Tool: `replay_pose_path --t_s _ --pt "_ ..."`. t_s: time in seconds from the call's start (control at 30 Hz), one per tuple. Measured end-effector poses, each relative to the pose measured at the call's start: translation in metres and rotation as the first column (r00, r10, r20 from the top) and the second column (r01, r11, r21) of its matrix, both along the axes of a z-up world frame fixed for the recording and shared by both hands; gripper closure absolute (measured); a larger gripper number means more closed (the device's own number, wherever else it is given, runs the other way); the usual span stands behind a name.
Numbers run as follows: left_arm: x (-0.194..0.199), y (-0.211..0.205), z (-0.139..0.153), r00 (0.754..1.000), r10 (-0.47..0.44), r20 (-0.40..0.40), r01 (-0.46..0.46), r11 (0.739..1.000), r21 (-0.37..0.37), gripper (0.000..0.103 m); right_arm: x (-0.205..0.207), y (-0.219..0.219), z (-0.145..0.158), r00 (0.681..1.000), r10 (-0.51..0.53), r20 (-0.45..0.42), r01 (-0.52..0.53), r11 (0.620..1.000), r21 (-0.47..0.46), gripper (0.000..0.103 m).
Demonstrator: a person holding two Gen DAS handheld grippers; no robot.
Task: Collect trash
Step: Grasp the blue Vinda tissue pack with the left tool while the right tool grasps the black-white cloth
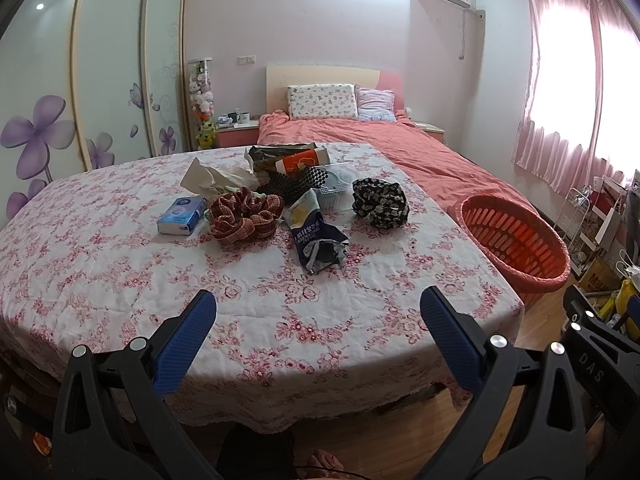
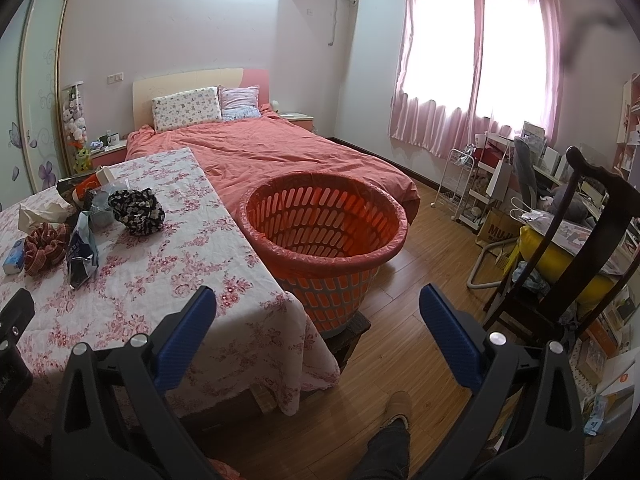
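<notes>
Table with flowered cloth spans ahead of your left gripper; orange basket stands just ahead of your right gripper, beside the table's edge. Both tongs wide, holding nothing. Crumpled blue wrapper lies nearest, straight ahead of the left. Pinch its bunched middle; skip the scrunchie beside it.

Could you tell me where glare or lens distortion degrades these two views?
Left wrist view: the window is blown out white, and fisheye bends the wardrobe doors and the table edge. Right wrist view: the window is overexposed too, with a dark smear at upper right; the basket stays sharp.
</notes>
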State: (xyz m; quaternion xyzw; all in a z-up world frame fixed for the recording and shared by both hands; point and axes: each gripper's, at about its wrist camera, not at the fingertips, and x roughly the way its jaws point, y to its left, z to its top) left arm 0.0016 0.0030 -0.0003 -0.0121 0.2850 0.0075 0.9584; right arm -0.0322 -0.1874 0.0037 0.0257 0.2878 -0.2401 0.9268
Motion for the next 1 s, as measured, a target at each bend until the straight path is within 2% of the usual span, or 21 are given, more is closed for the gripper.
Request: replay_pose_path --t_s 0.1,0.5,0.63,0.8,1.0 --pt "0.007 0.01 -0.001 1.0 0.018 -0.004 -0.018 1.0 -0.004 0.002 0.001 0.0 -0.001 1.0 0.017 0.004 -0.017 1.0 0.021 0.004" --pt "0.04 0.071 -0.006 0.995 0.089 -0.046 -0.092 0.993 -0.08 0.002 0.066 0.031 -0.01 0.985 0.175 0.012 -0.175 0.98 0.093 0.004" --pt "0.055 0.096 -0.007 0.988 0.15 -0.047 -0.152 0.987 -0.053 0.002 0.097 0.045 -0.014 0.964 0.266 0.009 -0.264 0.954 0.145 0.004" --pt "0.082 0.127 -0.009 0.979 0.192 -0.075 -0.195 0.98 -0.035 0.002 0.136 0.057 -0.013 0.949 0.315 0.013 -0.312 0.936 0.163 0.004" --pt "0.117 0.156 -0.017 0.972 0.189 -0.142 -0.199 0.978 -0.067 0.002 0.189 0.068 -0.015 0.922 0.387 -0.006 -0.376 0.901 0.215 0.007"
